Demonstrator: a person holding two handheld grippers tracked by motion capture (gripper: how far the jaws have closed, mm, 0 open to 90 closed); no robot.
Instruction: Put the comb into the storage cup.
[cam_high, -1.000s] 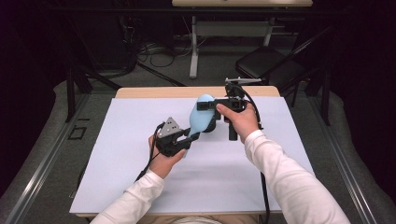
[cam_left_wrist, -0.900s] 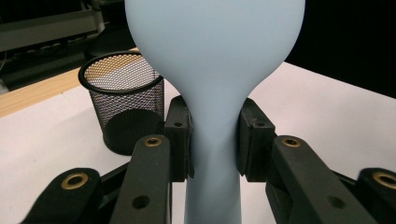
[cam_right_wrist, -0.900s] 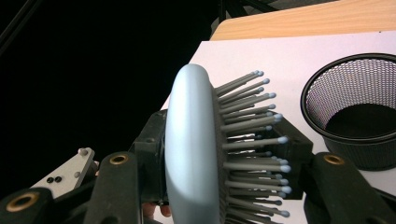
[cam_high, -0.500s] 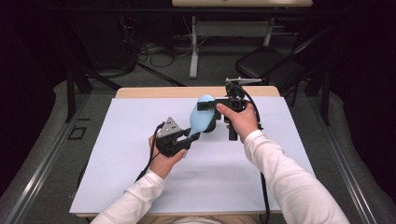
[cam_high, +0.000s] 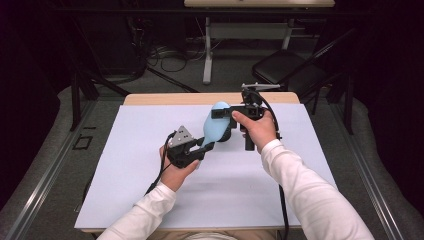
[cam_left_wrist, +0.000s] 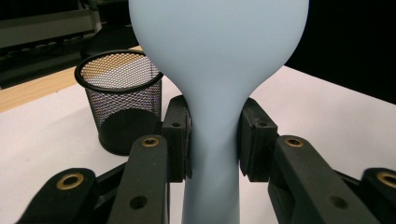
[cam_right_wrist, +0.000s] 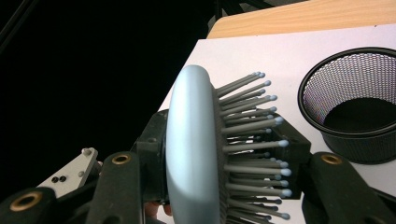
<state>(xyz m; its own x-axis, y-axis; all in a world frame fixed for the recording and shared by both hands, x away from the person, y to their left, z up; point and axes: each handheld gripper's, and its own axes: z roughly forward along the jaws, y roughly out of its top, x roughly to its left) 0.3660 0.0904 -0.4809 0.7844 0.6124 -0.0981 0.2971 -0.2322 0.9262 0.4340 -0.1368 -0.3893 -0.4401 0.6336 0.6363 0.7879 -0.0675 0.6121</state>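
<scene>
- Nothing has shifted since the earlier frame; both hands hold as before.
- Left gripper (cam_left_wrist: 215, 140) clamps the handle of the pale blue plastic hairbrush (cam_left_wrist: 217, 70), above the white table (cam_high: 125, 165).
- Right gripper (cam_right_wrist: 229, 154) clamps its bristled head, near the black mesh cup (cam_right_wrist: 359, 121).

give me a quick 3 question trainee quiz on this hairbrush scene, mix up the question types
1. True or false: the left gripper is shut on the handle of the hairbrush.
2. Which part of the hairbrush does the right gripper clamp?
A) the head, across back and bristles
B) the handle tip
C) nothing
3. Fill in: a black mesh ___ stands on the white table cover.

Key:
1. true
2. A
3. cup
</scene>
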